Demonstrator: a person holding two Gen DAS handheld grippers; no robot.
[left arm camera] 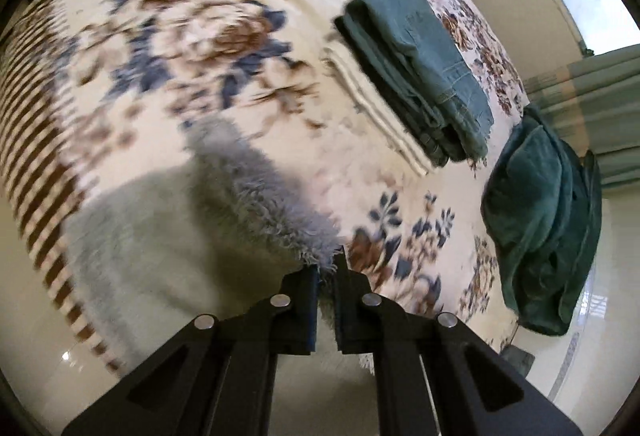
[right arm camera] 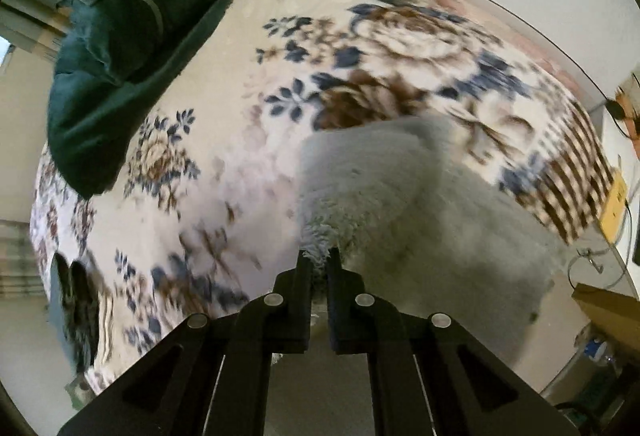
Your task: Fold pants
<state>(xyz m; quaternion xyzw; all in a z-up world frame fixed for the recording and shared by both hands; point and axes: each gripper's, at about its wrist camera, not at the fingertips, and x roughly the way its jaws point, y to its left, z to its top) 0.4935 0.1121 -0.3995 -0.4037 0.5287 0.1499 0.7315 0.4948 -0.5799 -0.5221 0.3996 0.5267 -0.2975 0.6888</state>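
both the left gripper (left arm camera: 327,268) and right gripper (right arm camera: 319,266) pinch the fluffy grey pants (left arm camera: 224,196) over the floral bed (left arm camera: 180,16)

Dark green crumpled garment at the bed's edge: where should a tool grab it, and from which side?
Grip the dark green crumpled garment at its lower end, which hangs over the edge of the floral bedspread, coming in from the floor side. That hanging part is free to pinch, while the rest is bunched. Both tools are now shut on the grey fleece pants.

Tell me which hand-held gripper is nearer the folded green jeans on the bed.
Probably the left. The left hand-held gripper, clamped on the fluffy grey pants, sees the folded green jeans ahead to its right. The right hand-held gripper grips the same pants, but its view shows no folded jeans.
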